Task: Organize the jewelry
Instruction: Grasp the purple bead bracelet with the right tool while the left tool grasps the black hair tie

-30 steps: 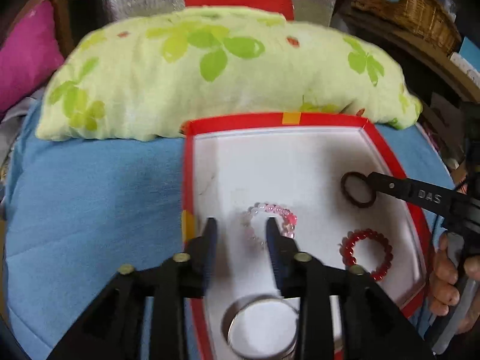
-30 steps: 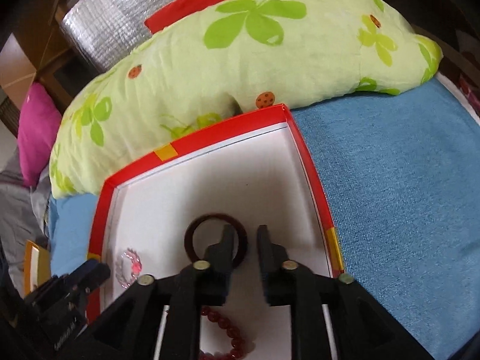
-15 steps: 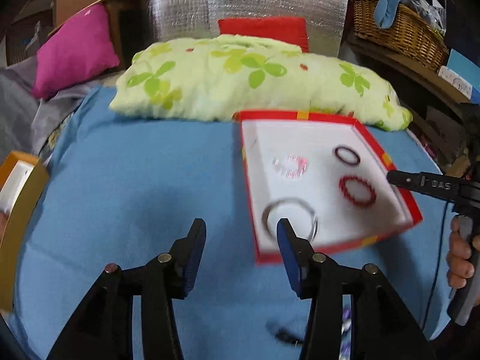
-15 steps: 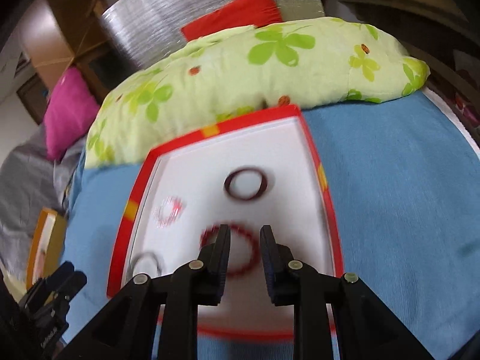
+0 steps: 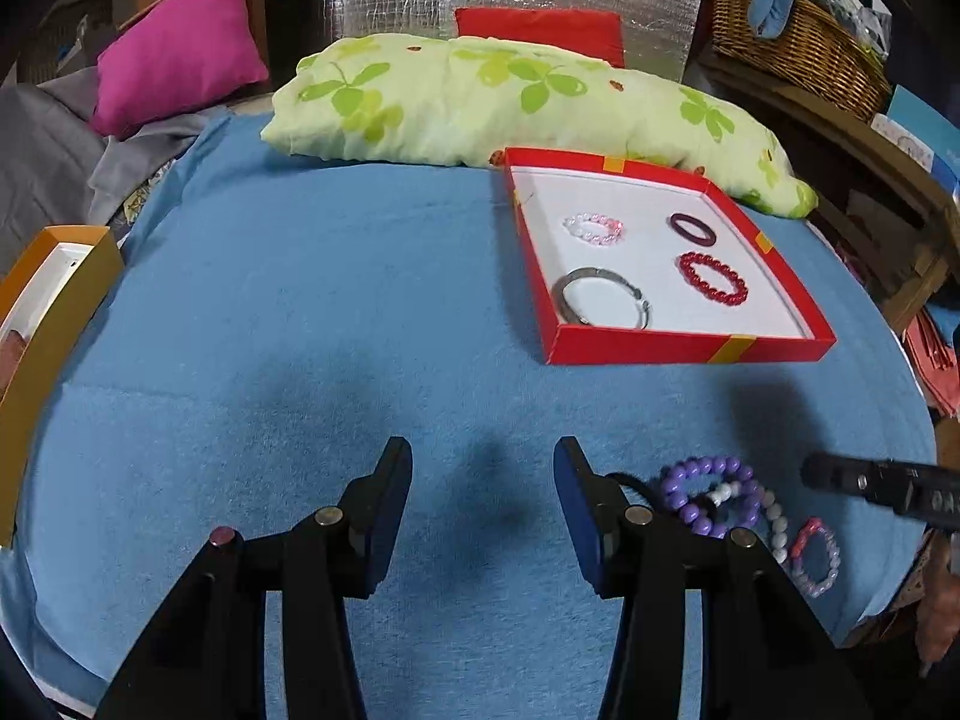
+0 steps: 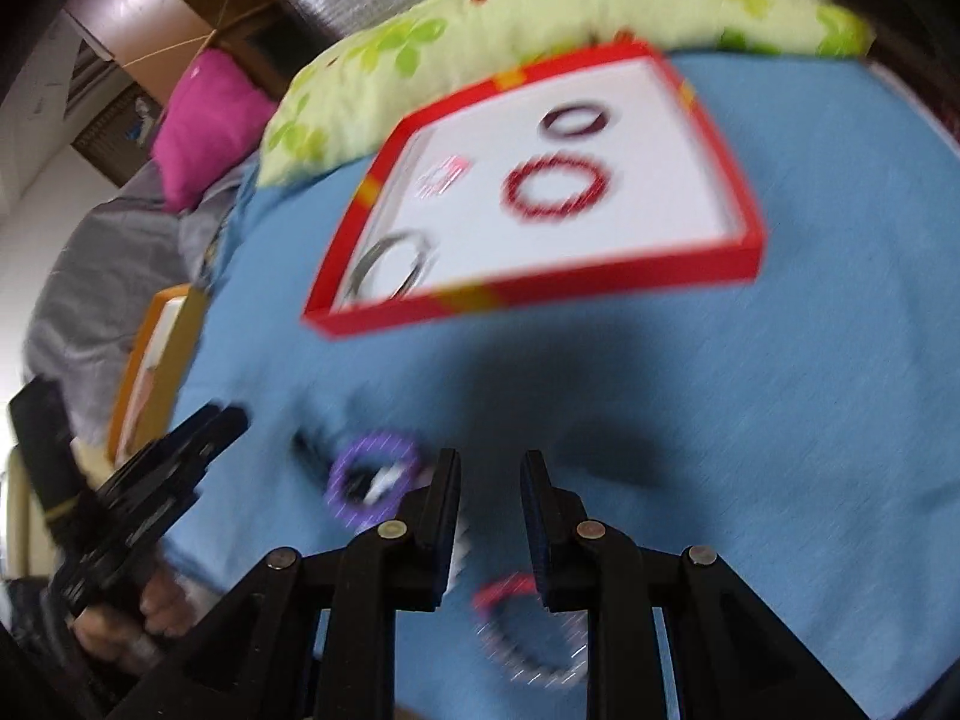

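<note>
A red box (image 5: 684, 348) with a white floor lies on the blue cloth and holds a pink bead bracelet (image 5: 593, 229), a dark ring (image 5: 691, 227), a red bead bracelet (image 5: 713, 277) and a silver bangle (image 5: 601, 302). The box also shows, blurred, in the right wrist view (image 6: 540, 294). My left gripper (image 5: 483, 468) is open and empty over bare cloth. Beside it lie a purple bead bracelet (image 5: 696, 489), a white bead bracelet (image 5: 774, 519) and a pink-lilac one (image 5: 819, 552). My right gripper (image 6: 491, 468) is open and empty, above the purple bracelet (image 6: 372, 480) and pink-lilac one (image 6: 528, 630).
A green flowered pillow (image 5: 510, 102) lies behind the box. An orange box (image 5: 54, 300) sits at the cloth's left edge. A pink cushion (image 5: 174, 54) and a wicker basket (image 5: 798, 42) stand at the back. The right gripper's tip (image 5: 870, 480) shows at the right.
Both grippers have pulled back from the red box toward the near edge of the cloth. The dark ring was let go in the box. The loose bracelets have come into view.
</note>
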The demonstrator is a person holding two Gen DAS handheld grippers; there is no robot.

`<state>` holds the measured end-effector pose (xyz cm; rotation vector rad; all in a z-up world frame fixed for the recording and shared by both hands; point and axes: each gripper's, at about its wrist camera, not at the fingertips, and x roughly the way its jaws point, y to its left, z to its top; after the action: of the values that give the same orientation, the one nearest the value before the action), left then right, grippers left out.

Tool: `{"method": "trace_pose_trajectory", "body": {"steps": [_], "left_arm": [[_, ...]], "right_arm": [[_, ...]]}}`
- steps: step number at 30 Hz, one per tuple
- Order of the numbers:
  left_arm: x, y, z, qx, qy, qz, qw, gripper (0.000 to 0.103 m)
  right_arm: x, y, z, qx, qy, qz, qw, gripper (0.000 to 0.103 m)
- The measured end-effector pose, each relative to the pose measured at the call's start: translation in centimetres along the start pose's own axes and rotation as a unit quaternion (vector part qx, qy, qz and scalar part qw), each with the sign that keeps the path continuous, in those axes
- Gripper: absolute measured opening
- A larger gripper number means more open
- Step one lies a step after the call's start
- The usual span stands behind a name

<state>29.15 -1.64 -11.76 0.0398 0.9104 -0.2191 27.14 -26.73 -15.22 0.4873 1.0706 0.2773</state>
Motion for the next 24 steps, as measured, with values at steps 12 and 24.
{"method": "trace_pose_trajectory", "body": {"steps": [12, 24], "left_arm": [[0.5, 0.5, 0.4, 0.008, 0.003, -0.001, 1.0000, 0.050], [-0.1, 0.5, 0.3, 0.014, -0.002, -0.012, 0.9998, 0.050]], "right_arm": [[3.4, 0.8, 0.4, 0.051, 0.075, 0.090, 0.992, 0.023], [4.0, -0.6, 0.5, 0.105, 0.085, 0.107, 0.985, 0.025]]}}
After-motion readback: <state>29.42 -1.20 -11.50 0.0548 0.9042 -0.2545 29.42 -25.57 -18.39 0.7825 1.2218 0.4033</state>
